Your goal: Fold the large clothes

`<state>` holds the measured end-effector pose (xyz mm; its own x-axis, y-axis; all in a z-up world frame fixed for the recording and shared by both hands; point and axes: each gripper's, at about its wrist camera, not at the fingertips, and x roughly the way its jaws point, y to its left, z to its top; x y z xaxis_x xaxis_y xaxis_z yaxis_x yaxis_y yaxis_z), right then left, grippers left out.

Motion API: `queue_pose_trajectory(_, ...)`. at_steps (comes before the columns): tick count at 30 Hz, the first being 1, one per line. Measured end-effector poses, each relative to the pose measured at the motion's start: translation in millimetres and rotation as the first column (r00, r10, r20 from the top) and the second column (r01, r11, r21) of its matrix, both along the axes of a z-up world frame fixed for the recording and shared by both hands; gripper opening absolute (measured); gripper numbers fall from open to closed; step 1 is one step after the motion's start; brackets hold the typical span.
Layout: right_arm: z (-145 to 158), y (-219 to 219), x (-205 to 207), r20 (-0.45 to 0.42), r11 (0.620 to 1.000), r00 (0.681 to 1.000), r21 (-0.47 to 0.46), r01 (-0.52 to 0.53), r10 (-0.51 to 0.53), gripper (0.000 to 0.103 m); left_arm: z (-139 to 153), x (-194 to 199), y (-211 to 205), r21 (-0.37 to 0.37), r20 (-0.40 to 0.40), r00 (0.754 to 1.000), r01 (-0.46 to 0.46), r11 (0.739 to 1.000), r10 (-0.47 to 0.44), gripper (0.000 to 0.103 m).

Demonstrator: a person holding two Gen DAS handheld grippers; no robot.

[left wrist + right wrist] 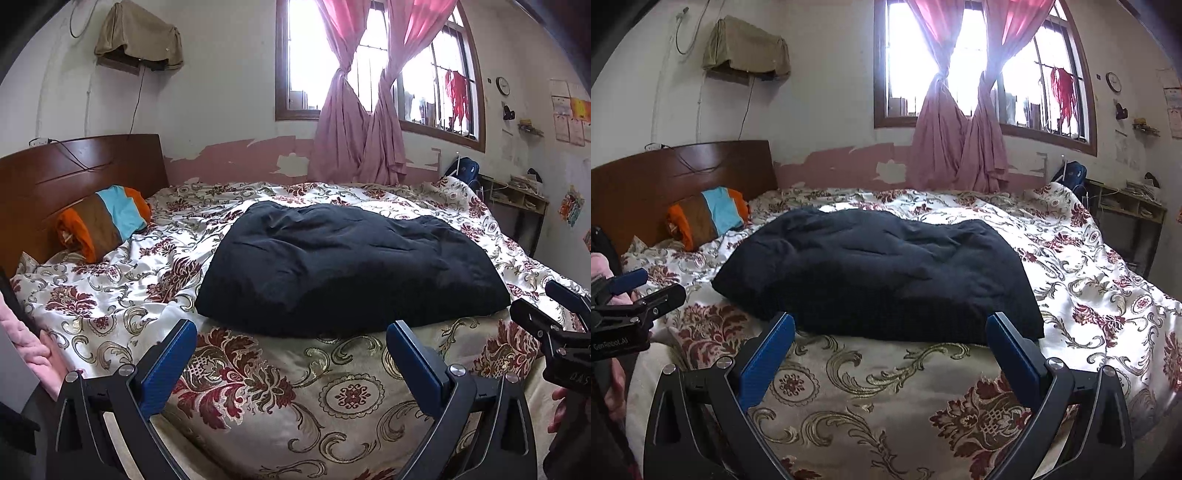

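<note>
A dark navy garment (351, 266) lies in a folded rectangular heap on the floral bed cover (258, 387); in the right wrist view the same garment (879, 273) sits centre frame. My left gripper (291, 332) hovers open just short of its near edge, blue pads wide apart and empty. My right gripper (891, 325) is likewise open in front of the garment's near edge, holding nothing. Each gripper shows at the edge of the other's view: the right one (546, 299) at the far right, the left one (646, 284) at the far left.
A striped orange, brown and blue pillow (107, 221) leans on the wooden headboard (74, 173). Pink curtains (358, 122) hang at the window behind the bed. A small wooden desk (517, 206) stands at the right. A pink sleeve (33, 350) is at the left.
</note>
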<state>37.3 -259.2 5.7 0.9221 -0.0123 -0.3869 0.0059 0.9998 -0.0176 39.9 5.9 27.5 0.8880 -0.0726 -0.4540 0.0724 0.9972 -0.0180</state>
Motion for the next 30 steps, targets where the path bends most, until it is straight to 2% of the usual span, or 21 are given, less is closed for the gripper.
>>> queue_pose_trajectory(11, -3.6, 2.3, 1.9, -0.021, 1.000, 1.000, 0.001, 0.006, -0.006, 0.101, -6.9, 2.9, 0.8, 0.024, -0.020, 1.000, -0.017, 1.000, 0.018, 0.103)
queue_pose_trajectory(30, -3.6, 3.8, 1.8, -0.023, 1.000, 1.000, 0.007, 0.010, -0.010, 0.101, -8.3, 2.6, 1.0, 0.020, -0.023, 1.000, -0.020, 1.000, 0.021, 0.103)
